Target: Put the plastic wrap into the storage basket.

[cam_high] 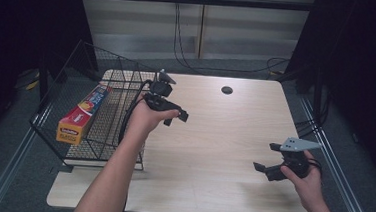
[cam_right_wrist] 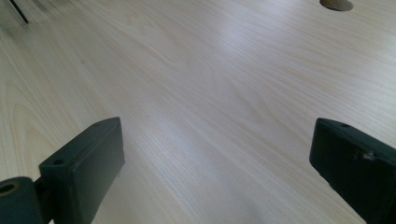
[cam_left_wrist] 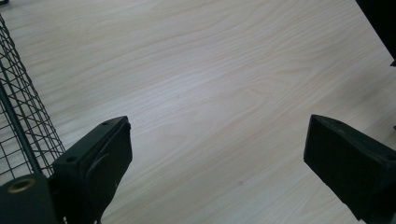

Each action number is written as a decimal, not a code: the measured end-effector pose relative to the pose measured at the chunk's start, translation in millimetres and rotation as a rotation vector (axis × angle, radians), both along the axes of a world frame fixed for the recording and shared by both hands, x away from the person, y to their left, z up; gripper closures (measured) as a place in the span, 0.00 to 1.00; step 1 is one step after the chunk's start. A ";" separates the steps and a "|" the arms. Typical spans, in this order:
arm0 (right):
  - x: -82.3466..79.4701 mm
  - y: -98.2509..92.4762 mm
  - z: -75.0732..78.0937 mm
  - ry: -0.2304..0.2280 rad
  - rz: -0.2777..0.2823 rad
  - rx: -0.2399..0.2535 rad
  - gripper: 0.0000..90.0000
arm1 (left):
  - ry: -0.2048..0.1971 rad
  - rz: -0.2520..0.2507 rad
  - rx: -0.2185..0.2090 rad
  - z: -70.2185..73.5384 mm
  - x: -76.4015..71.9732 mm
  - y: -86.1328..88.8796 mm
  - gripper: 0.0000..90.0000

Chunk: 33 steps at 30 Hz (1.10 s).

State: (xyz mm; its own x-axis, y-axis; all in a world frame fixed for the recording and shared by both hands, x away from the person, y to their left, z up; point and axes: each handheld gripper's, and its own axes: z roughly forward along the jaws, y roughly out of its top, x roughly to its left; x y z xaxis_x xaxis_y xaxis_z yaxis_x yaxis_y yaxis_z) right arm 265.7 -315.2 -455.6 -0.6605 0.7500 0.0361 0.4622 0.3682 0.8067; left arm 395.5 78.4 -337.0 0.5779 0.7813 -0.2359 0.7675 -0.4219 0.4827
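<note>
While both grippers hang over the table (cam_high: pixel 213 153), the scene reads so:
Left gripper (cam_high: pixel 175 116): jaws spread wide, nothing between them, just right of the wire basket (cam_high: pixel 109 68).
Right gripper (cam_high: pixel 267 159): jaws also wide apart and bare, well away from the basket, near the table's right front.
Count: two grippers, one basket, one box (cam_high: pixel 83 113).
Box: long, slim carton, orange and yellow with a blue patch and red label.
Box position: lying lengthwise inside the basket along its left side, near the left gripper, far from the right one.
</note>
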 end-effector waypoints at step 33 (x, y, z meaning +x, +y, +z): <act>0.0 0.6 -0.7 0.003 0.011 -0.005 0.03 | -0.002 -0.108 -0.031 -39.2 -25.4 -35.9 0.09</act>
